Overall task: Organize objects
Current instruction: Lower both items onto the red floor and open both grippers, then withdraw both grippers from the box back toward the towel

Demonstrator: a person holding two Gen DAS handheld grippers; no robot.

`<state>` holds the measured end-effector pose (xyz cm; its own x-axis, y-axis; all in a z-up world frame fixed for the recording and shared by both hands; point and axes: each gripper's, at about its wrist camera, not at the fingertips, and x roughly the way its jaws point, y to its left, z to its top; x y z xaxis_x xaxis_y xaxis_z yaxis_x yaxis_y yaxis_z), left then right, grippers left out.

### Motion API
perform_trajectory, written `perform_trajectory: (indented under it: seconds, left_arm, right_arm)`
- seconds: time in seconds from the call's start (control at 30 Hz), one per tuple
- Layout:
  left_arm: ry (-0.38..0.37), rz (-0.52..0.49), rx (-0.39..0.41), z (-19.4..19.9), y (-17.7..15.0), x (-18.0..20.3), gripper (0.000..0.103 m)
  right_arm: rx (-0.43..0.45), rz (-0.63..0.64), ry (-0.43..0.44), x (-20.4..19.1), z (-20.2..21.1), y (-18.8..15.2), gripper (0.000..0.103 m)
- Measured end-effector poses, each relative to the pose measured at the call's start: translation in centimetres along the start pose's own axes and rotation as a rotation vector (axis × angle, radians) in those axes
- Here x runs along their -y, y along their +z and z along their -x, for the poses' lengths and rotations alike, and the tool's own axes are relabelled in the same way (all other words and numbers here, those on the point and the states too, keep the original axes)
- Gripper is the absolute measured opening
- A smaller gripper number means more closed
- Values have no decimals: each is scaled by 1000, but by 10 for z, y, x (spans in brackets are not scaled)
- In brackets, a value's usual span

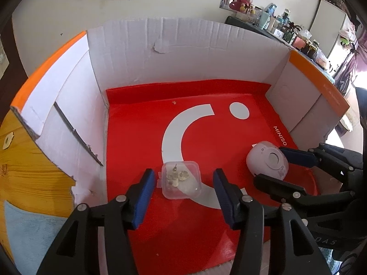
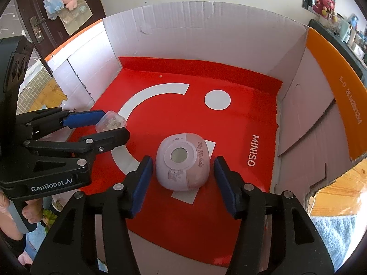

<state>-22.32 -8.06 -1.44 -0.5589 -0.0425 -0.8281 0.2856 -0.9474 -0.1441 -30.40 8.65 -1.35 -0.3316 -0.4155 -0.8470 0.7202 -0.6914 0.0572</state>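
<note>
A small clear plastic case with earrings [image 1: 181, 180] lies on the red Miniso sheet [image 1: 142, 123] inside the cardboard box. My left gripper [image 1: 183, 181] is open around it, fingers apart from its sides. It shows in the right wrist view [image 2: 111, 121] too, between the left gripper's [image 2: 110, 125] fingers. A rounded pale pink My Melody case [image 2: 182, 162] lies on the sheet [image 2: 229, 123]. My right gripper [image 2: 183, 174] is open around it, with gaps on both sides. In the left wrist view the pink case [image 1: 267, 160] sits between the right gripper's [image 1: 270, 165] fingers.
White cardboard box walls [image 1: 183, 45] with orange flaps [image 2: 332, 91] surround the sheet on three sides. A wooden table [image 1: 27, 160] and a light blue cloth [image 1: 27, 229] lie outside the box at left. A cluttered shelf [image 1: 286, 29] stands behind.
</note>
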Motion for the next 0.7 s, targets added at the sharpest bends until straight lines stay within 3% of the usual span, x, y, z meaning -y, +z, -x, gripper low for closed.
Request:
perform_trajectory:
  seconds: [0.2, 0.3, 0.57, 0.63, 0.7]
  left_arm:
    - [3, -2, 32, 13, -1, 2, 56]
    - [37, -10, 70, 24, -1, 2, 68]
    - [47, 12, 107, 43, -6, -6, 68]
    - [46, 18, 112, 47, -10, -7, 68]
    - [46, 21, 118, 51, -13, -7, 68]
  right_arm:
    - [21, -4, 4, -1, 6, -1, 57]
    - [35, -3, 11, -3, 11, -3, 62]
    - [75, -2, 19, -10, 25, -8, 63]
    - [87, 1, 18, -13, 29, -9, 70]
    - [99, 4, 14, -16, 33, -11, 72]
